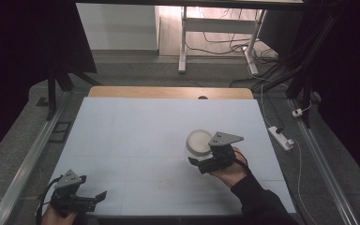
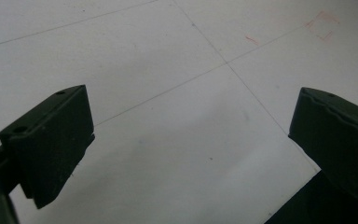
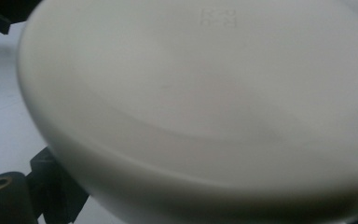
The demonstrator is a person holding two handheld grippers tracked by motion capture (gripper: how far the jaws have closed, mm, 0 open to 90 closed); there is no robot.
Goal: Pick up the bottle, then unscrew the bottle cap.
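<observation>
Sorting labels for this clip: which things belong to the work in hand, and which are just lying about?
In the job:
- white bowl
- right gripper, at the bowl

Lying about:
- left gripper, open over bare table
- power strip on the floor

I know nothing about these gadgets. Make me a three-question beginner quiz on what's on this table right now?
1. True or false: the left gripper has its jaws spread apart over bare table.
2. Which gripper is at the white round container? A) left B) right
3. Fill in: the container's colour is ____.

Key: 1 true; 2 B; 3 white.
</observation>
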